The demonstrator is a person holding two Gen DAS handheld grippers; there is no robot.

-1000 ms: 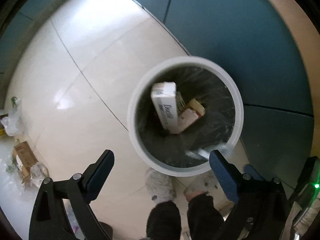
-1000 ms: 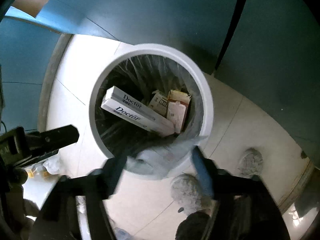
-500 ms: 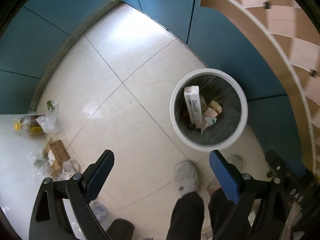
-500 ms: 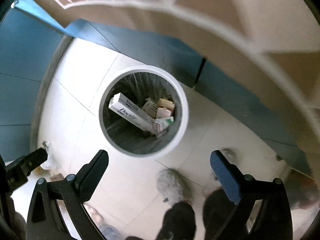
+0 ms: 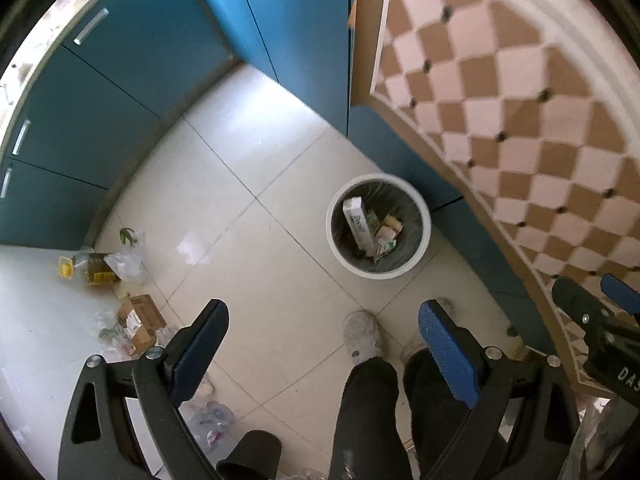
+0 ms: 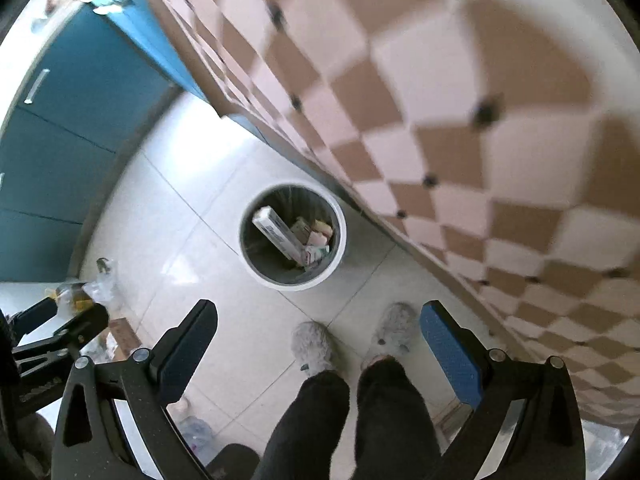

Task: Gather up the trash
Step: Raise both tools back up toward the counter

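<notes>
A round white trash bin (image 5: 424, 216) with a dark liner stands on the tiled floor, also in the right wrist view (image 6: 340, 236). It holds a long white carton (image 5: 357, 222) and several small packets (image 5: 386, 236). My left gripper (image 5: 322, 316) is open and empty, high above the floor. My right gripper (image 6: 318, 316) is open and empty, also high above the bin. Loose trash lies on a white surface at the left: a yellow oil bottle (image 5: 90, 268), a brown cardboard box (image 5: 140, 322) and clear plastic wrappers (image 5: 126, 264).
Blue cabinets (image 5: 132, 92) line the far side. A checkered brown-and-white countertop (image 5: 520, 100) fills the right. The person's legs and grey slippers (image 5: 362, 336) stand below the grippers. A dark cup (image 5: 250, 458) and plastic bags (image 5: 208, 424) lie near the bottom.
Both grippers have risen well away from the bin, which now looks much smaller. A light packet dropped from the right gripper lies in the bin. The countertop has come into view.
</notes>
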